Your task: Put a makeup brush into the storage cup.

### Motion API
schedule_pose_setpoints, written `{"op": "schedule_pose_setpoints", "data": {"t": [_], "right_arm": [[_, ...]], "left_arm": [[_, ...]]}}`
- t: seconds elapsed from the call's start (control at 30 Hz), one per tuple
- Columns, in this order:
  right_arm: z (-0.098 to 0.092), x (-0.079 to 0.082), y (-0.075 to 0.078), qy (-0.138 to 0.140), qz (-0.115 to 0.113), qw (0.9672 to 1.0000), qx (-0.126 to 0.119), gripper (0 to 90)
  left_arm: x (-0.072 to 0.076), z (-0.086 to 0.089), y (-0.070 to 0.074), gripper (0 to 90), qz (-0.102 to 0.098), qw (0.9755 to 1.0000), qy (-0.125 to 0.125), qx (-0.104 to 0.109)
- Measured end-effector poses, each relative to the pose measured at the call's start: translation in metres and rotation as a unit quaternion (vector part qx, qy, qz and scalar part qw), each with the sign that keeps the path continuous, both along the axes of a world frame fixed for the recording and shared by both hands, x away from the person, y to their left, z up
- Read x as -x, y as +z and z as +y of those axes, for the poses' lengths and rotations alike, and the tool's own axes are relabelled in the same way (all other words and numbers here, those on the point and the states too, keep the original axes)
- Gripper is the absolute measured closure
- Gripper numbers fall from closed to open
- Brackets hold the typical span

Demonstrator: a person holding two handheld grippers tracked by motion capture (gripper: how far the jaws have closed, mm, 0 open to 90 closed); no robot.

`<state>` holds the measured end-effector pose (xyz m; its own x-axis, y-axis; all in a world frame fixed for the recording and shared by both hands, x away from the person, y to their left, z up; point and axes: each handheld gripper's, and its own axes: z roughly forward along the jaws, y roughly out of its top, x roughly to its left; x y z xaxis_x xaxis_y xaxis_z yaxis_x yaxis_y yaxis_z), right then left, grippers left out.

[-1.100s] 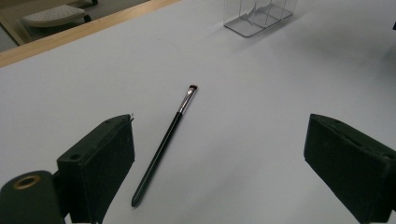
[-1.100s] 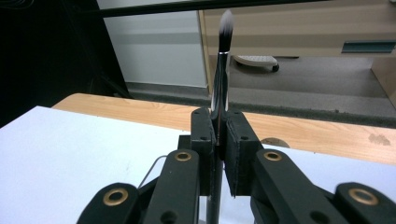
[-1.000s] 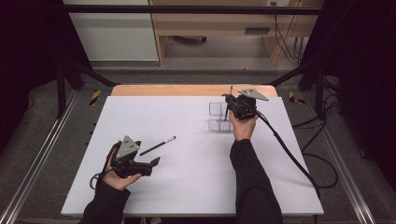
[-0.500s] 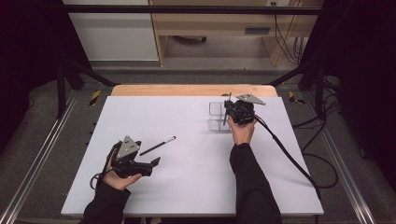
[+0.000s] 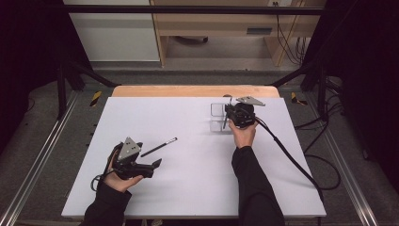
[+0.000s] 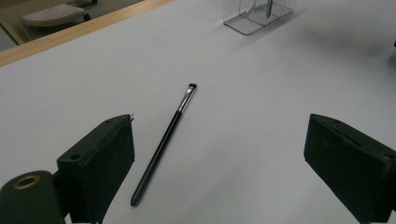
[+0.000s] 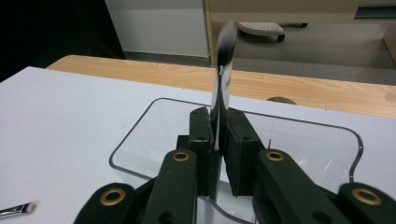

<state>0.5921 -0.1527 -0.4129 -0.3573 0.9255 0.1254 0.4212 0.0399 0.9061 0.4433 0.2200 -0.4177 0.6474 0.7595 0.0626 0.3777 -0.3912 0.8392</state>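
Clear acrylic organizer [image 5: 217, 117] far right on the table [image 5: 188, 188]. Right gripper [image 7: 217, 140] clamped on one makeup brush [image 7: 223, 60], upright over a compartment, not yet let go. Second brush [image 6: 163, 142] lies flat between the wide-open, empty left gripper [image 6: 224, 163] jaws. Count: two brushes, one organizer. Roughly halfway.

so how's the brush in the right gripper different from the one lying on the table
The held brush stands upright, pinched between the right gripper's shut jaws over the clear organizer; the table brush lies flat on the white table, untouched, in front of the open left gripper. The held brush has a rounded dark tip and a shiny handle; the table brush has a small flat tip and a black handle. Both are slim makeup brushes.
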Motion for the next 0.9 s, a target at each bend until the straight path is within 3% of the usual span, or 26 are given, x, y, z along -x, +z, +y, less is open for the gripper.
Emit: {"op": "schedule_pose_setpoints", "data": {"t": [0.33,0.63,0.9], "right_arm": [[-0.009,0.013,0.003,0.012,-0.001,0.9998,-0.014,66.2],[-0.02,0.037,0.01,0.04,-0.021,0.9987,-0.023,50.2],[-0.029,0.068,0.019,0.071,-0.037,0.9962,-0.034,34.8]], "left_arm": [[0.0,0.0,0.0,7.6,0.001,1.0,0.001,-0.002],[-0.001,-0.001,-0.001,7.6,0.001,1.0,0.002,-0.004],[-0.001,0.0,-0.001,7.6,0.001,1.0,0.003,-0.004]]}}
